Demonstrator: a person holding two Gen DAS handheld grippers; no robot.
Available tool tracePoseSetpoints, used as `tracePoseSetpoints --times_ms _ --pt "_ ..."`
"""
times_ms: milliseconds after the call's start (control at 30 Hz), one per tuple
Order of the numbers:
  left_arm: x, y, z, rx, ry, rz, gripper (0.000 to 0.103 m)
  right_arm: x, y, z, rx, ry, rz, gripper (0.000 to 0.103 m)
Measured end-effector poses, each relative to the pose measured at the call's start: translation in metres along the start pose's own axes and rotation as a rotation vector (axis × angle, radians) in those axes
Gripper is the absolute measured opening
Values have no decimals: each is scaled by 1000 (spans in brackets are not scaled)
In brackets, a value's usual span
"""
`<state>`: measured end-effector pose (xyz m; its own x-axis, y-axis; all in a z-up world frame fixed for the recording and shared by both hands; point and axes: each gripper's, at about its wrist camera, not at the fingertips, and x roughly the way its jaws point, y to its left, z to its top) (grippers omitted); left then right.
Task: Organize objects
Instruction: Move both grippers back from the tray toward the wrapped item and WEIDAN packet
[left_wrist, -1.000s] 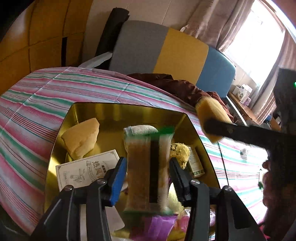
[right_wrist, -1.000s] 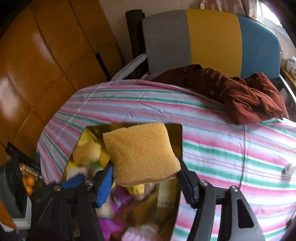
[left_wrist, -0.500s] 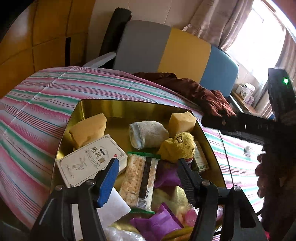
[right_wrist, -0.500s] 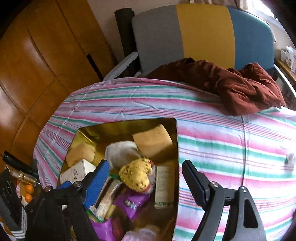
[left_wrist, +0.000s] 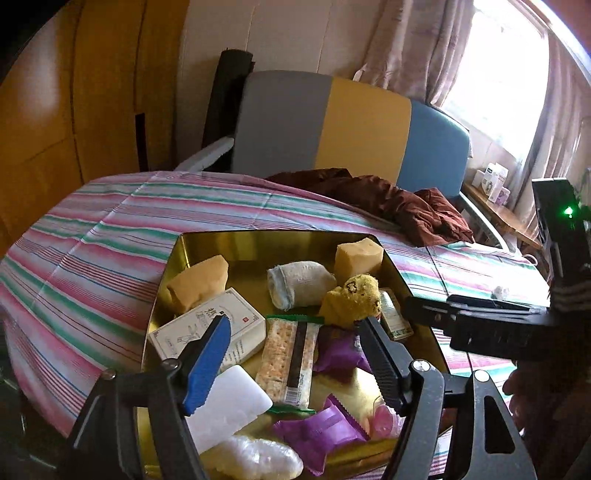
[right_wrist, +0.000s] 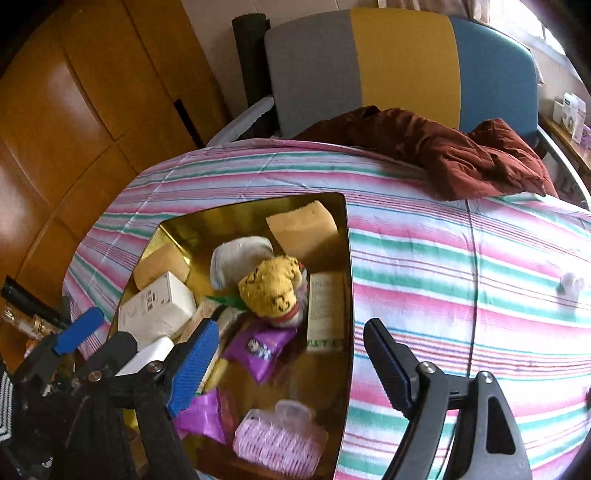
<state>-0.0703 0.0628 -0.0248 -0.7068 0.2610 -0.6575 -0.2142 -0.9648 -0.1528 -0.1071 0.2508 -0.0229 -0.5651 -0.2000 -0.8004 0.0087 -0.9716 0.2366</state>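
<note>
Over the gold tray (left_wrist: 173, 266) on the striped bedcover (left_wrist: 92, 236), we have both grippers hovering with nothing in them.

Our left gripper (left_wrist: 295, 354) is spreading its jaws above the cracker packet (left_wrist: 290, 360), which lies flat in the tray, pads clear of it; our right gripper (right_wrist: 284, 360) stands wide (nothing between the fingers) over the tray's right edge. Inside we see a yellow sponge (right_wrist: 301, 229) against the far wall, a second sponge (left_wrist: 197, 282) at the left, a rolled white cloth (left_wrist: 299, 282), a yellow plush toy (right_wrist: 269, 286), a white box (left_wrist: 207, 326), purple packets (left_wrist: 319, 435) and a pink hair clip (right_wrist: 280, 439).
</note>
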Motion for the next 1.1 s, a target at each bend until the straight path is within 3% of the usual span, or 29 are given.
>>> tracePoseSetpoints --times_ms 633,1100 --pt "-19 -20 -10 84 -29 0 75 -28 -7 -29 2 -29 -72 82" --pt "-27 -61 -10 198 -46 -53 79 -55 -74 -45 123 -30 -188 82"
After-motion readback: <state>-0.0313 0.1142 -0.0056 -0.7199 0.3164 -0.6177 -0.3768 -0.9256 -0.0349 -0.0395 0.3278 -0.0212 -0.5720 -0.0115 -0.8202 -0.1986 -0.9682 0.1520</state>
